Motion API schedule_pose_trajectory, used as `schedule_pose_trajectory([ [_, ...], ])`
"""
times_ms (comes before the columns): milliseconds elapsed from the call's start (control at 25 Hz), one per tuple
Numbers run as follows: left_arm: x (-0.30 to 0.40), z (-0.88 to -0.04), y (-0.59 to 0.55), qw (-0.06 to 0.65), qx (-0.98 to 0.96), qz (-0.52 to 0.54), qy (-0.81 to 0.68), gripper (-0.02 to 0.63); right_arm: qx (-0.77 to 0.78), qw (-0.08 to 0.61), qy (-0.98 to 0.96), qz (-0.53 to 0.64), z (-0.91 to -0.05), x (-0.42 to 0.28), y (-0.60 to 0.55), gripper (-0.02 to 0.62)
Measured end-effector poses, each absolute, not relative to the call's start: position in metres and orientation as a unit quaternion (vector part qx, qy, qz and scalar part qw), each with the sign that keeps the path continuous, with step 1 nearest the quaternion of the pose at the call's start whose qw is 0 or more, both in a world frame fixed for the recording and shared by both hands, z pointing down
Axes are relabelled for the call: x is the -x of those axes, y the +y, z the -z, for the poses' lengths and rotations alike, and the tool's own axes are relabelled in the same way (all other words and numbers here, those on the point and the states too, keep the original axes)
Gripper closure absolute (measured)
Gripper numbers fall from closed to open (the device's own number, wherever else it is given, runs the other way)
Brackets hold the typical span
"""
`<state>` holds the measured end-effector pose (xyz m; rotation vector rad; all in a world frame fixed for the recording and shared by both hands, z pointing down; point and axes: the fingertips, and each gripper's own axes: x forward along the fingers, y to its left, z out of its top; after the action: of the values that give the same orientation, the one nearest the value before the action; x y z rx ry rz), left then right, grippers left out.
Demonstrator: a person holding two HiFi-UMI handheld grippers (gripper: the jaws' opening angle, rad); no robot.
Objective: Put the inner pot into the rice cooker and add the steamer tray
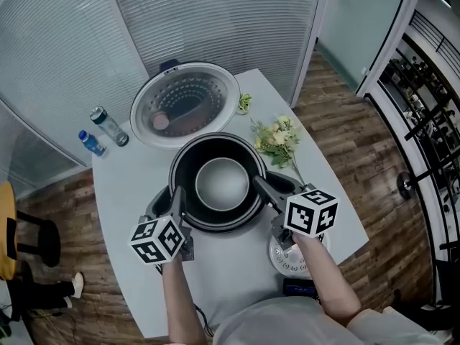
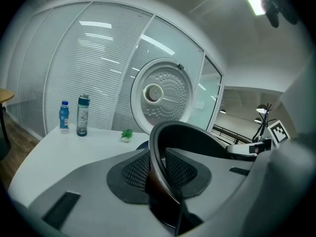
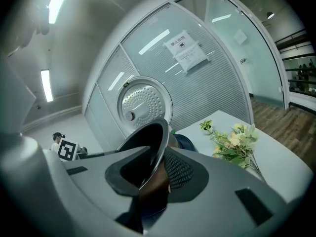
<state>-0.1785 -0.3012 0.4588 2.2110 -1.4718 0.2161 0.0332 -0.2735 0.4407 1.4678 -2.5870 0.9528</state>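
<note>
Step in hand: seating the inner pot in the rice cooker.

The left hand-held gripper is clamped on the pot's rim on the person's left. The right hand-held gripper is clamped on the opposite rim. In both gripper views the rim runs between the ribbed pads, which press on it from inside and out. The pot sits within the cooker's opening. Whether it has bottomed out cannot be told.

Recommendation: keep the rim level and both sides dropping evenly so the pot does not bind on the cooker wall. Release only when it rests flat. The raised lid behind gives clearance. What looks like the steamer tray lies on the counter under the right wrist, close at hand for the following step.

Surface: a pale counter. Two bottles stand at its far left, a small green plant is beside the lid, and a spray of flowers lies just right of the cooker.

Room: glazed partitions with blinds behind, wood-effect floor, and a railing to the right.
</note>
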Motion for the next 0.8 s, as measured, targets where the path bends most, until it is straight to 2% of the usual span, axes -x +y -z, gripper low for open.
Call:
schedule_pose_trajectory([
  [800,0.176,-0.481,-0.304,0.243,-0.799,-0.114,-0.538,0.502,-0.461,0.073,-0.831,-0.302,-0.462,-0.033,-0.280,0.485],
])
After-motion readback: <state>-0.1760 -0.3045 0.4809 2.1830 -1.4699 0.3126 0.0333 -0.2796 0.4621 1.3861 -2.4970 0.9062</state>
